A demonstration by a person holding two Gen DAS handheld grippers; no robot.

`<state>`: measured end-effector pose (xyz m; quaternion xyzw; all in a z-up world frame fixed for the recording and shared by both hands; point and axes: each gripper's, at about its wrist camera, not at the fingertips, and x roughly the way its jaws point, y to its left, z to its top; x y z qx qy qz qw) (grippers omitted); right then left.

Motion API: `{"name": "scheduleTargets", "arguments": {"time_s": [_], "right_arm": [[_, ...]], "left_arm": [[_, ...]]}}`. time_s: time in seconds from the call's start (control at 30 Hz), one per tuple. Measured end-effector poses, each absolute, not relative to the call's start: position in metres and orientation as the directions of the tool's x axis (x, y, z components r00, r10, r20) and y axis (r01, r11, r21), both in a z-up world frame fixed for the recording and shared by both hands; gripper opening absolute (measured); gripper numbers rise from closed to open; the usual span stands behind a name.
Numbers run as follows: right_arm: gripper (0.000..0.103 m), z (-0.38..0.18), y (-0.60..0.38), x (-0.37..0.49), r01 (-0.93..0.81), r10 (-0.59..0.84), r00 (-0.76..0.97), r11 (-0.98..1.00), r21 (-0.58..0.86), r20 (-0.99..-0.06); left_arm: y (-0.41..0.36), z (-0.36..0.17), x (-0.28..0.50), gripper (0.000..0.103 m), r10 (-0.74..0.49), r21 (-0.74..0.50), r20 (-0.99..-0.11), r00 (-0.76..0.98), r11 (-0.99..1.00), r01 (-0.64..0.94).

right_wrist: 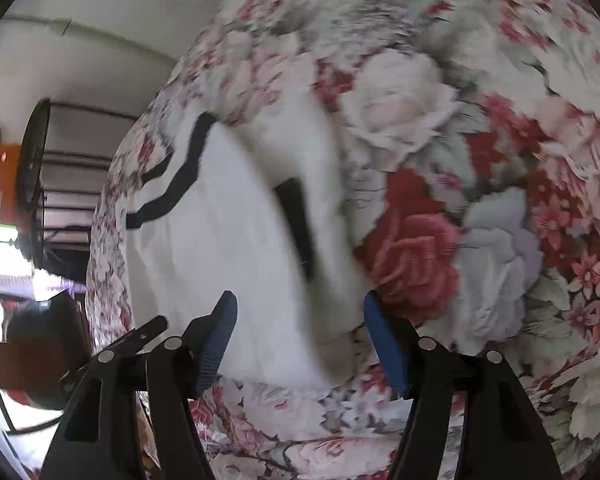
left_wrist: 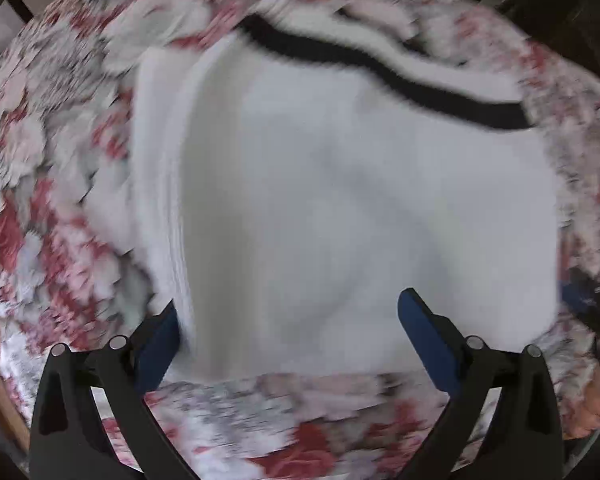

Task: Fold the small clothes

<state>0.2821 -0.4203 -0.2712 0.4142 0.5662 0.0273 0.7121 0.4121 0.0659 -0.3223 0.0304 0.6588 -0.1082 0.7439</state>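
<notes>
Blue-padded jaws of both left gripper and right gripper stand open, holding nothing, over the white garment at frame centre on the floral bedspread; risk: pads pinching bedspread too, dragging the fold askew.

The left gripper has two matte black arms, each with long cut-out slots and a pair of round silver pin heads near the top. Flat dark blue pads line the inner faces of its fingers. The right gripper is built alike: black slotted arms, silver pins, and blue pads with fine ribbing. A black clip-like piece sticks out beside its left-side arm.
</notes>
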Motion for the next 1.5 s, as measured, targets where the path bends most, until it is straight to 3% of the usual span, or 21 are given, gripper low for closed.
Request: {"name": "scheduleTargets", "arguments": {"time_s": [0.1, 0.33, 0.63, 0.7, 0.87, 0.9, 0.93, 1.0, 1.1, 1.17, 1.4, 1.47, 1.5], "right_arm": [[0.066, -0.283, -0.422, 0.285, 0.447, 0.539, 0.383, 0.603, 0.661, -0.75], [0.066, -0.296, -0.418, 0.301, 0.418, 0.551, 0.459, 0.558, 0.717, -0.697], [0.065, -0.296, -0.394, 0.325, 0.234, 0.625, 0.501, 0.568, 0.789, -0.599], [0.065, -0.292, -0.39, 0.327, 0.195, 0.634, 0.508, 0.574, 0.795, -0.582], [0.063, -0.326, -0.405, 0.33, 0.307, 0.637, 0.519, 0.483, 0.82, -0.57], [0.068, -0.326, -0.405, 0.33, 0.304, 0.635, 0.521, 0.486, 0.819, -0.57], [0.082, -0.324, -0.402, 0.331, 0.284, 0.636, 0.536, 0.484, 0.827, -0.556], [0.1, -0.319, -0.394, 0.333, 0.221, 0.659, 0.556, 0.471, 0.854, -0.506], [0.1, -0.315, -0.38, 0.339, 0.198, 0.642, 0.524, 0.548, 0.813, -0.56], [0.1, -0.314, -0.379, 0.34, 0.224, 0.624, 0.537, 0.543, 0.809, -0.568], [0.099, -0.322, -0.395, 0.339, 0.226, 0.652, 0.588, 0.435, 0.871, -0.478], [0.091, -0.32, -0.392, 0.34, 0.227, 0.672, 0.566, 0.431, 0.874, -0.478], [0.071, -0.318, -0.389, 0.339, 0.236, 0.675, 0.562, 0.422, 0.875, -0.477]], "left_arm": [[0.051, -0.326, 0.417, 0.098, -0.137, -0.115, -0.986, 0.098, 0.973, 0.202], [0.037, -0.332, 0.416, 0.098, -0.054, -0.022, -0.99, 0.133, 0.973, 0.23], [-0.008, -0.343, 0.398, 0.098, -0.008, 0.034, -0.989, 0.149, 0.961, 0.276], [-0.009, -0.336, 0.398, 0.098, -0.035, 0.011, -0.986, 0.166, 0.963, 0.269], [-0.014, -0.307, 0.413, 0.098, -0.179, -0.127, -0.964, 0.197, 0.96, 0.25], [-0.015, -0.309, 0.415, 0.098, -0.162, -0.112, -0.969, 0.189, 0.962, 0.251], [-0.015, -0.315, 0.416, 0.098, -0.129, -0.082, -0.976, 0.177, 0.964, 0.253], [-0.02, -0.333, 0.413, 0.099, -0.047, -0.003, -0.986, 0.162, 0.965, 0.262], [-0.032, -0.332, 0.409, 0.099, -0.004, 0.05, -0.982, 0.187, 0.957, 0.285], [-0.032, -0.326, 0.411, 0.098, -0.028, 0.023, -0.982, 0.185, 0.963, 0.269], [-0.025, -0.287, 0.416, 0.098, -0.151, -0.084, -0.953, 0.261, 0.964, 0.25], [-0.015, -0.31, 0.415, 0.098, -0.116, -0.055, -0.966, 0.23, 0.965, 0.255], [-0.022, -0.319, 0.413, 0.098, -0.081, -0.026, -0.976, 0.204, 0.966, 0.258]]}}
